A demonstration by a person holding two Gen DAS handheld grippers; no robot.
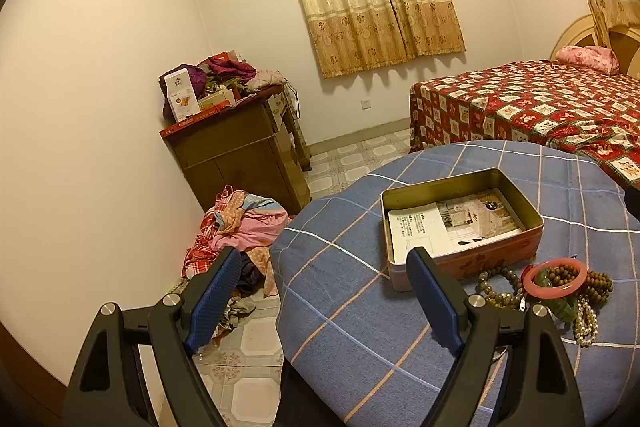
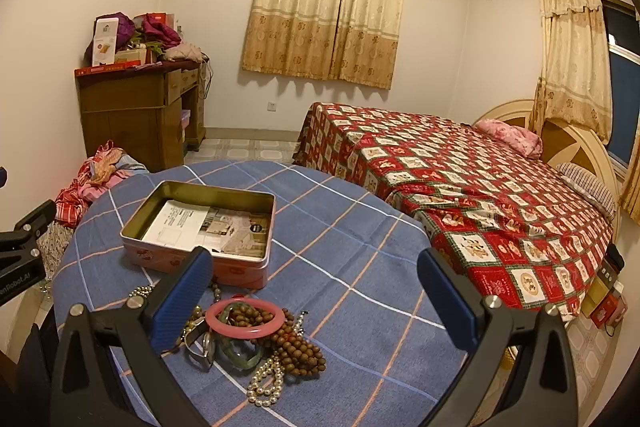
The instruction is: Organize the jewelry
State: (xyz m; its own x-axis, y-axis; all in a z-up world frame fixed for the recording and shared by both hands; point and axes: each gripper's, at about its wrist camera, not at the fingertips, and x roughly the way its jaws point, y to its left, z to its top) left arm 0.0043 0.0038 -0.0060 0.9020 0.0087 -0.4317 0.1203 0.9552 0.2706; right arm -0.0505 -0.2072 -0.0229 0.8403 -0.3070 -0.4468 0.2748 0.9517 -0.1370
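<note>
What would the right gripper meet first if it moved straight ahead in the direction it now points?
Probably the blue checked tablecloth. The right gripper is open and empty, and bare cloth lies between its fingers; the pink bangle and the tin box sit left of that line. Depth is unclear.

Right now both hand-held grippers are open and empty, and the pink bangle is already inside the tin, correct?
Not quite. The pink bangle is not in the tin; the right wrist view shows it on the jewelry pile on the blue checked cloth, in front of the tin. Both hand-held grippers, left and right, are open and empty.
</note>
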